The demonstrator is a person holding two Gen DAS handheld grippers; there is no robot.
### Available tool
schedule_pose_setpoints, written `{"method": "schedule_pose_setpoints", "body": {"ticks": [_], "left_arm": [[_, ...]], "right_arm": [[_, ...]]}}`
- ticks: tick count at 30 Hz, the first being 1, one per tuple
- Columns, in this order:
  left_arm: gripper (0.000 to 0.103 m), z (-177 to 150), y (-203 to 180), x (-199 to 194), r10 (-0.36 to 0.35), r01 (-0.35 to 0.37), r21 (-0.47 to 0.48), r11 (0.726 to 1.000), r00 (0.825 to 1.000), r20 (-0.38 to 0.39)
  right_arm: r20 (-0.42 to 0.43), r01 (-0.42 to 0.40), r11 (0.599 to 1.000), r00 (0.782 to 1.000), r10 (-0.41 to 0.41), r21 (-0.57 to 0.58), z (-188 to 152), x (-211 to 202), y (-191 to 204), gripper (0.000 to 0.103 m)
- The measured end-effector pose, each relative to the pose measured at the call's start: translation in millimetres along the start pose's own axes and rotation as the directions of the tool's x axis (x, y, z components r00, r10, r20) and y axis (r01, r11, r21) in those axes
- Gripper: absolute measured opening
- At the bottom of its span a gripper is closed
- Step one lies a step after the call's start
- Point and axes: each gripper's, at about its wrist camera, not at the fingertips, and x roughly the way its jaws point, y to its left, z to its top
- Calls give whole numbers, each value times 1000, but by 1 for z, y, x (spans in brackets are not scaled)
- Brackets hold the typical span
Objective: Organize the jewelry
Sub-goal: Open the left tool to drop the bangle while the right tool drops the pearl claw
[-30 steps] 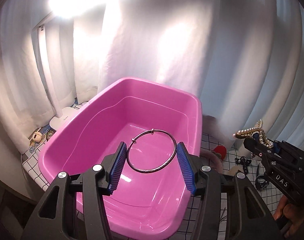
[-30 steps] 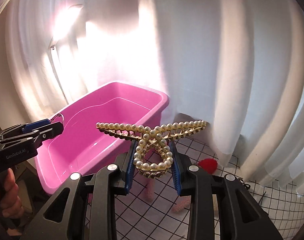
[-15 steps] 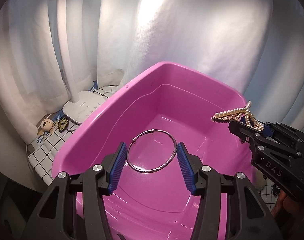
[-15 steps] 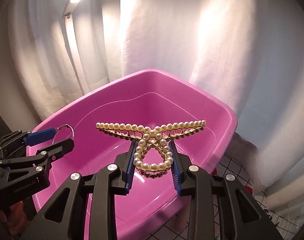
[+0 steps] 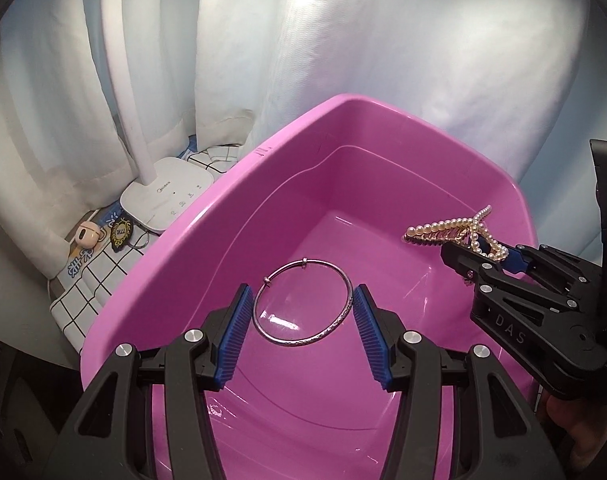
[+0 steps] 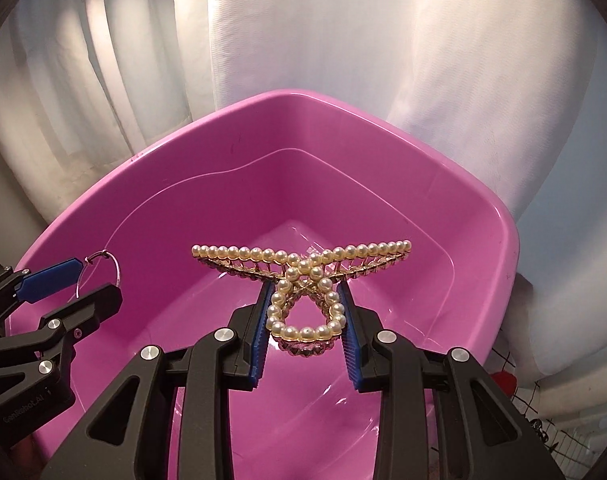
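My left gripper [image 5: 302, 307] is shut on a silver bangle [image 5: 335, 270] and holds it above the inside of the pink plastic tub [image 5: 207, 220]. My right gripper [image 6: 304, 307] is shut on a pearl hair claw clip [image 6: 301, 258], also held over the tub [image 6: 499, 240]. In the left wrist view the right gripper [image 5: 481, 254] comes in from the right with the pearl clip [image 5: 447, 230] over the tub. In the right wrist view the left gripper [image 6: 77, 280] shows at the left with the bangle [image 6: 103, 266]. The tub's floor shows no jewelry.
A white lamp base [image 5: 167, 196] with its stem stands left of the tub on a checked cloth [image 5: 87, 280], beside a small beige charm [image 5: 88, 235] and a badge keyring [image 5: 121, 233]. White curtains hang behind. A red item [image 6: 503, 384] lies right of the tub.
Both grippers have moved in over the tub and tilted down, still holding the bangle and the pearl clip. The tub now fills more of both views.
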Motion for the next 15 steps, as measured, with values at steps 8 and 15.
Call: {"method": "schedule_pose_setpoints", "body": {"ticks": [8,15], "left_arm": [[52,0,2,3,19,-19,-5,1000,1000,-24],[78,-2,4,-2,45,-45,-6,999,999,-10]], "right_arm": [[-13,20,1000,1000,-20,-4,6,13,6,31],[6,22,1000,1000,-22,7,9,11,8,54]]}}
